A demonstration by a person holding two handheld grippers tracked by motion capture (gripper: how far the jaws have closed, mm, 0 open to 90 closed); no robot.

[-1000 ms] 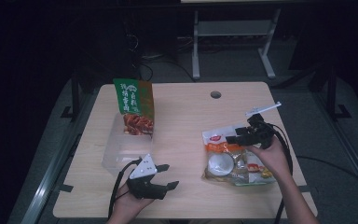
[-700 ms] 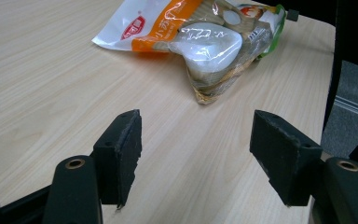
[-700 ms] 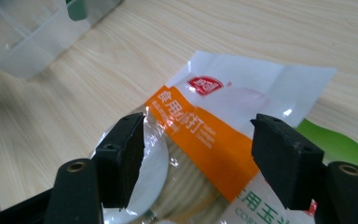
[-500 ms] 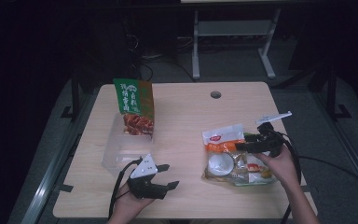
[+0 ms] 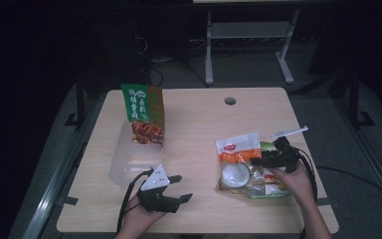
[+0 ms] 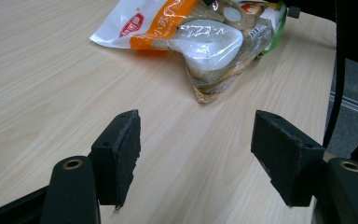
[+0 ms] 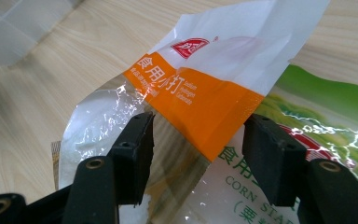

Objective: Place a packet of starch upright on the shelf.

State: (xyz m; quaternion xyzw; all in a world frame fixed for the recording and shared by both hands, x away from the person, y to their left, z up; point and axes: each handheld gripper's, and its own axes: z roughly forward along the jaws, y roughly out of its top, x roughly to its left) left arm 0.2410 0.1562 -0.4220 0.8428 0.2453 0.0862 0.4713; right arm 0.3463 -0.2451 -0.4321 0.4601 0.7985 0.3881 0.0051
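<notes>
Here, at the lower right of the high view, a person's right gripper (image 5: 256, 162) is down over a heap of food packets (image 5: 251, 172) lying on the wooden table (image 5: 199, 129). Its jaws have just been closing, and in the right gripper view they straddle the orange-and-white packet (image 7: 205, 88) on top of the heap, pads partly open and not yet pressing the film. Under that packet, toward the right edge of the same view, lies a green-printed bag (image 7: 326, 112).

At the lower centre-left of the high view the left gripper (image 5: 184, 189) rests low over the table in the person's hand, pointing toward the heap. The left gripper view shows its jaws standing wide apart with bare wood between them, and the heap of packets well ahead at the top of the frame.

In the upper left part of the tabletop, an upright green snack bag (image 5: 143, 113) stands at the far end of a clear plastic bin (image 5: 129, 159), well apart from both grippers.
</notes>
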